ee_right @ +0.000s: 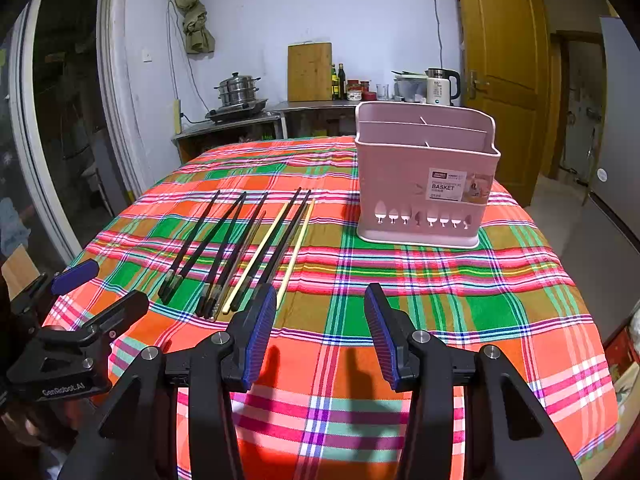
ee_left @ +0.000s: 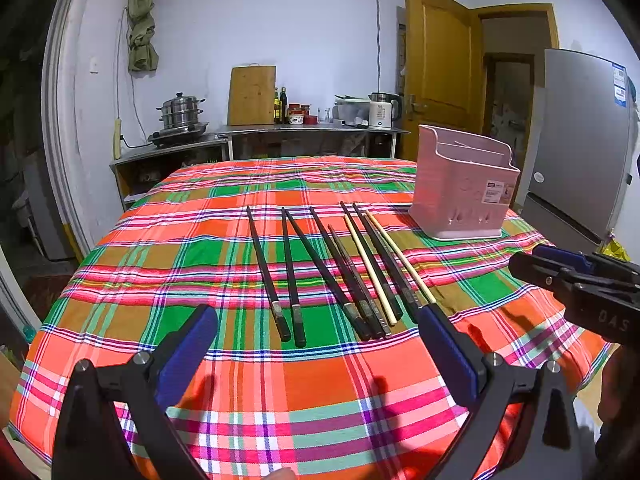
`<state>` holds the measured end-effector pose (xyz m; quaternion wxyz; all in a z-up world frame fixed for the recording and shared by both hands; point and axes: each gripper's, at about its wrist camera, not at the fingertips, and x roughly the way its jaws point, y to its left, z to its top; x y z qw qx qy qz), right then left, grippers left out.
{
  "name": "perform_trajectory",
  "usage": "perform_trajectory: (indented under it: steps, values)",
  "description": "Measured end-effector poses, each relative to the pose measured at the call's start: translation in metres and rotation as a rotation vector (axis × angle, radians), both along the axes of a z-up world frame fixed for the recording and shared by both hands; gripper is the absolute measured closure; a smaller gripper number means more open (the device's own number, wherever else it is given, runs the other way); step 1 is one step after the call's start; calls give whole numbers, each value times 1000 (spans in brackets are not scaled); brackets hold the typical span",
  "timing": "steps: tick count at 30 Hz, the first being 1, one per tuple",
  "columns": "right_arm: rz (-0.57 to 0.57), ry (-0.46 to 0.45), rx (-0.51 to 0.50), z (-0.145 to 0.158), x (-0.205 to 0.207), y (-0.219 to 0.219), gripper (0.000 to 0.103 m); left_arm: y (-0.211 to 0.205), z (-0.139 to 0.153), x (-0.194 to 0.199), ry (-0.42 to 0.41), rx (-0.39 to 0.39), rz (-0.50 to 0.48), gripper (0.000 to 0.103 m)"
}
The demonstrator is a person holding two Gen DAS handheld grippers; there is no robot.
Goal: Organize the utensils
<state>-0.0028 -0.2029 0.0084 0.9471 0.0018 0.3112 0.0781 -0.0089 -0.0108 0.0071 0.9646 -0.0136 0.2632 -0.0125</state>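
Reading the layout: chopsticks (ee_left: 340,272) lie loose on the worktop (ee_left: 312,380), long axes pointing away from me toward the far edge. My left gripper (ee_left: 316,332) sits nearest, jaws apart and empty, just short of their butt ends. Right gripper (ee_right: 320,308) also apart, empty. Pink basket (ee_right: 426,176) stands far right, seemingly empty.

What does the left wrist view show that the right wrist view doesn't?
Only the left wrist view shows the fridge's front. Only the right wrist view shows the basket label's readable word BASKET. Both show the chopsticks on the plaid cloth, the pink basket and both open grippers, left gripper, right gripper.
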Motion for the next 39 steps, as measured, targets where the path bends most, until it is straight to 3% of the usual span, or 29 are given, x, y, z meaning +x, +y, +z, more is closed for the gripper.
perform_trajectory:
  steps: [39]
  values:
    - [9,11,1,-4,4,4,56,3,-1,5,15,-8,-14,1]
